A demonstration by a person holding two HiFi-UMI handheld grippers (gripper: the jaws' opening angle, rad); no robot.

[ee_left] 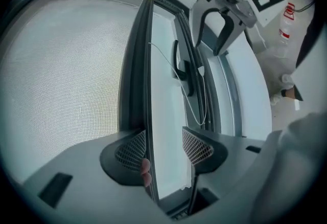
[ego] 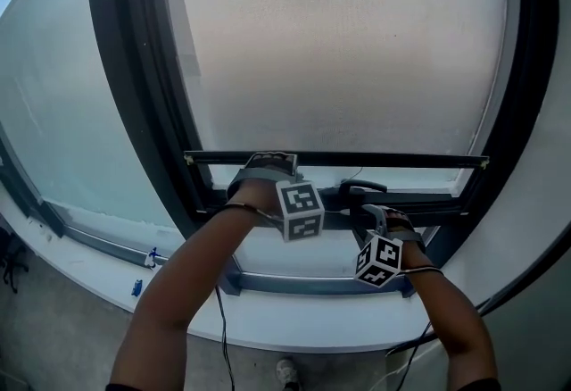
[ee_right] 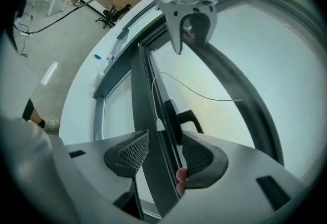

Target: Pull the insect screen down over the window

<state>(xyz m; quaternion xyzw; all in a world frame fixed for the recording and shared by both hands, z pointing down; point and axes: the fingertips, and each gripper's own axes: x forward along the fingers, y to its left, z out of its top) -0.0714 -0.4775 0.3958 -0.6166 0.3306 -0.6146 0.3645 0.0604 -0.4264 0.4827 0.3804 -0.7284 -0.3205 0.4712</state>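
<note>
Both forearms reach up from the bottom of the head view to the window. The left forearm (ego: 187, 282) slants up to the higher hand. There the left gripper (ego: 268, 162) sits at the bottom bar (ego: 401, 159) of the screen (ego: 339, 41), left of the bar's middle. Its jaws are spread. The bar runs edge-on between them, close against the pad on the mesh side, with a gap to the other pad. The right forearm (ego: 451, 318) rises to a lower hand, off to the right. The right gripper (ego: 369, 204) is below the bar, at the dark frame (ee_right: 148, 105). Its jaws also stand apart, astride the frame and pinching nothing. The screen covers most of the opening. Its bar lies level just above the frame, and a narrow strip of glass shows between them. The black handle (ee_right: 179, 120) sits on the frame just beyond the right gripper's jaws, between the two grippers. A thin white cord (ee_right: 204, 96) loops across the glass near the handle. Below runs a white sill (ego: 294, 322), with small blue bits (ego: 147, 255) on its left part. A thin cable (ego: 220, 327) hangs beside the left forearm.
</note>
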